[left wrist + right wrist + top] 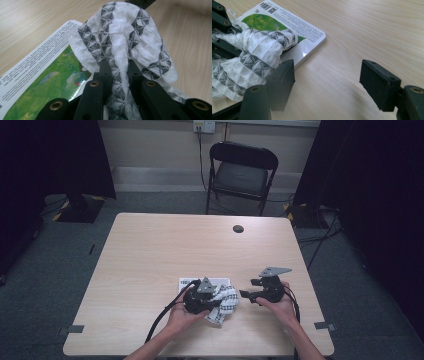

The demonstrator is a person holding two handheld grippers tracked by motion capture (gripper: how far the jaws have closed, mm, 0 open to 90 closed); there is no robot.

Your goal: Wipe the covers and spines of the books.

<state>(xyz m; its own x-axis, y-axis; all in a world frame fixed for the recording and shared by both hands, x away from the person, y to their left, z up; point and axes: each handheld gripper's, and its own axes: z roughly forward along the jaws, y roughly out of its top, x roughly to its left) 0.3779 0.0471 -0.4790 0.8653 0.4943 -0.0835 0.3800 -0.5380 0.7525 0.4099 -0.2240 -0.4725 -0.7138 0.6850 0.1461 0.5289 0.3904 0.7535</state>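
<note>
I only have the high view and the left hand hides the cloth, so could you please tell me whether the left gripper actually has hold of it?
Observer: Yes. In the left gripper view the left gripper is shut on a bunched fold of the white cloth.
Operator: Thank you. Is the right gripper closed too?
Observer: No. The right gripper is open, with bare table showing between its jaws.
Operator: What is the white thing under the cloth?
Observer: A glossy booklet with a green picture, small print and a barcode, lying flat on the table.
</note>
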